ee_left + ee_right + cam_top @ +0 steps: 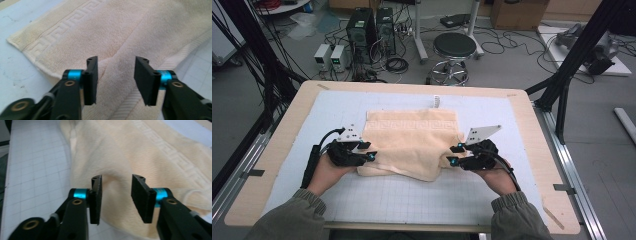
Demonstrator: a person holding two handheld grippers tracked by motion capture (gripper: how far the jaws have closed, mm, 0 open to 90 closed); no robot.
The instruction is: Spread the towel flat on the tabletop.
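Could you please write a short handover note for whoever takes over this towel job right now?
Left gripper: jaws open, over the towel's left edge, pads not pressing on it.
Right gripper: jaws open, over the towel's right edge, nothing gripped.
Towel: cream, with a key-pattern border, lying on the white grid mat at mid-table; near part looks folded over and rumpled, far edge flat.
Done: apparently one fold laid.
Left: probably smooth the near edge, then fold further if wanted.

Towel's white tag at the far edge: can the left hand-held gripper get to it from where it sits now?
Probably yes. The tag lies exposed beyond the towel, and nothing stands between it and the left hand-held gripper, whose jaws are open.
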